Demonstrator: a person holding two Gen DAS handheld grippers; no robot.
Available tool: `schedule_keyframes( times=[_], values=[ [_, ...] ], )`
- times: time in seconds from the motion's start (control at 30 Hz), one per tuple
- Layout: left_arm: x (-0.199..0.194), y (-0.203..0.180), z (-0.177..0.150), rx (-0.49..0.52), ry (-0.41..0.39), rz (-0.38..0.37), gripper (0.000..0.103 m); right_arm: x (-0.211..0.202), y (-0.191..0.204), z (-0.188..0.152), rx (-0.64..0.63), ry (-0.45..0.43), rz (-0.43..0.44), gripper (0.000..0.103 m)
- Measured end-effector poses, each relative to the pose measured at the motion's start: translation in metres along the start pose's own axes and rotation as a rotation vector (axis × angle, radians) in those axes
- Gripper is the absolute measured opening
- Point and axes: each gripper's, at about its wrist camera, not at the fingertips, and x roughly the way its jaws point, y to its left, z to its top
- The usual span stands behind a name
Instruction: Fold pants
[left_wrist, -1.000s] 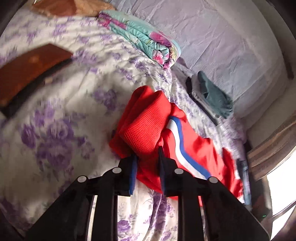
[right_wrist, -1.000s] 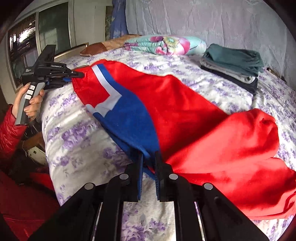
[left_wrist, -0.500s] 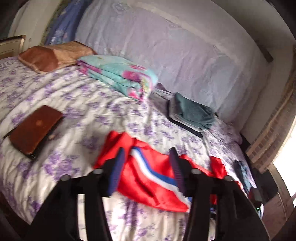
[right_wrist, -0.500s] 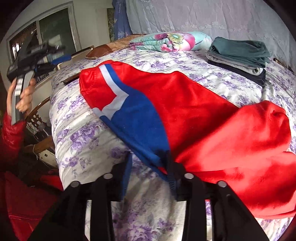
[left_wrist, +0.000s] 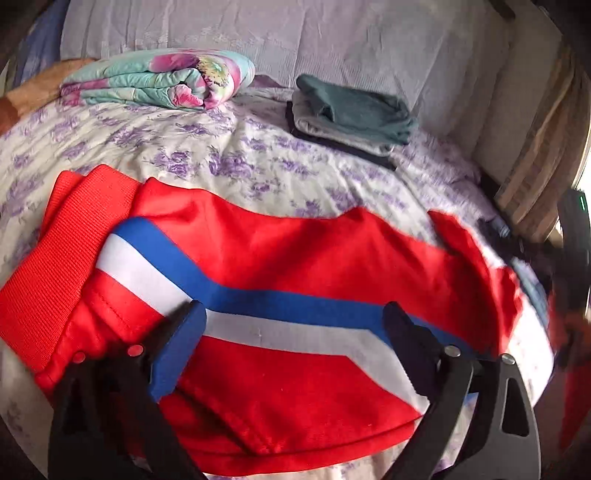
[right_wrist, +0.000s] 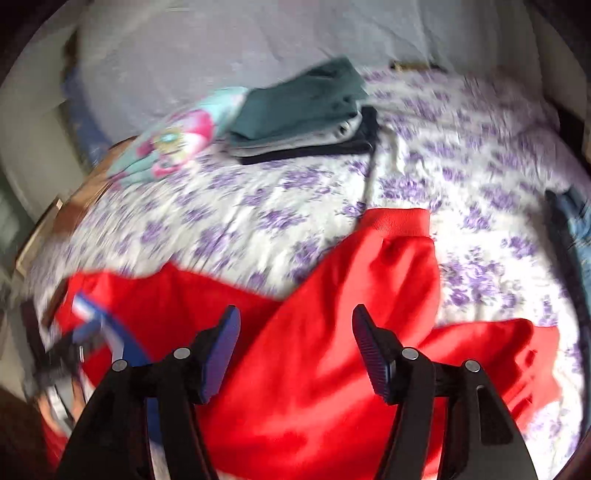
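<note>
Red pants (left_wrist: 295, 254) with a blue and white side stripe lie spread across the floral bedsheet (left_wrist: 236, 162), ribbed waistband at the left. My left gripper (left_wrist: 295, 325) is open and empty, held just above the striped part. In the right wrist view the pants (right_wrist: 332, 369) lie with a ribbed cuff (right_wrist: 399, 221) pointing away. My right gripper (right_wrist: 295, 332) is open and empty above the red cloth. That view is motion-blurred.
A stack of folded dark green, grey and black clothes (left_wrist: 351, 114) sits at the back of the bed, and also shows in the right wrist view (right_wrist: 306, 110). A rolled floral blanket (left_wrist: 159, 81) lies at the back left. Blue cloth (right_wrist: 576, 229) lies at the right edge.
Both grippers have let go of the pants and opened wide. The left one lifted away and came back low over the stripe. The right one swung towards the leg end.
</note>
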Motion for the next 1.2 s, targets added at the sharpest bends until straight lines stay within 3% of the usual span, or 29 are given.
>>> schedule_keyframes(
  times=[0.17,0.27,0.3,0.37,0.43,0.6,0.7,0.83,0.93,1.0,1.03,1.07,1.13,1.2],
  values=[
    [-0.003,0.001,-0.001,0.007,0.005,-0.018,0.095,0.076,0.008,0.022,0.031,0.116,-0.222,0.072],
    [0.0,-0.003,0.0,0.016,0.005,-0.018,0.095,0.092,0.004,0.013,0.006,0.11,-0.254,0.071],
    [0.001,-0.004,0.001,0.017,0.004,-0.019,0.095,0.088,0.002,0.009,0.003,0.081,-0.24,0.068],
    [0.0,-0.003,0.001,0.014,0.001,-0.027,0.095,0.073,-0.01,0.004,0.033,0.043,-0.209,0.028],
    [0.0,-0.003,0.001,0.013,0.0,-0.031,0.095,0.049,-0.025,-0.001,0.097,0.005,-0.124,0.012],
    [-0.001,-0.003,0.0,0.011,-0.002,-0.035,0.095,-0.037,-0.063,-0.028,0.229,-0.155,-0.011,0.011],
    [0.0,-0.004,0.001,0.01,-0.002,-0.033,0.095,-0.067,-0.086,-0.054,0.266,-0.185,-0.04,0.01],
    [-0.001,-0.004,0.0,0.009,-0.003,-0.037,0.095,-0.083,-0.148,-0.103,0.457,-0.186,-0.086,0.011],
    [-0.001,-0.004,0.0,0.008,-0.002,-0.038,0.095,-0.09,-0.172,-0.137,0.551,-0.18,-0.105,0.014],
    [0.0,-0.005,0.0,0.013,0.001,-0.034,0.096,-0.096,-0.162,-0.141,0.514,-0.196,-0.116,0.02],
    [0.0,-0.005,0.0,0.015,0.002,-0.033,0.096,-0.098,-0.152,-0.136,0.479,-0.203,-0.111,0.041],
    [0.0,-0.005,0.0,0.015,0.003,-0.034,0.097,-0.101,-0.136,-0.126,0.419,-0.215,-0.108,0.07],
    [0.0,-0.005,0.0,0.016,0.004,-0.032,0.097,-0.102,-0.096,-0.1,0.271,-0.246,-0.132,0.084],
    [0.0,-0.005,0.0,0.015,0.004,-0.033,0.097,-0.089,-0.045,-0.071,0.069,-0.262,-0.211,0.084]
  ],
)
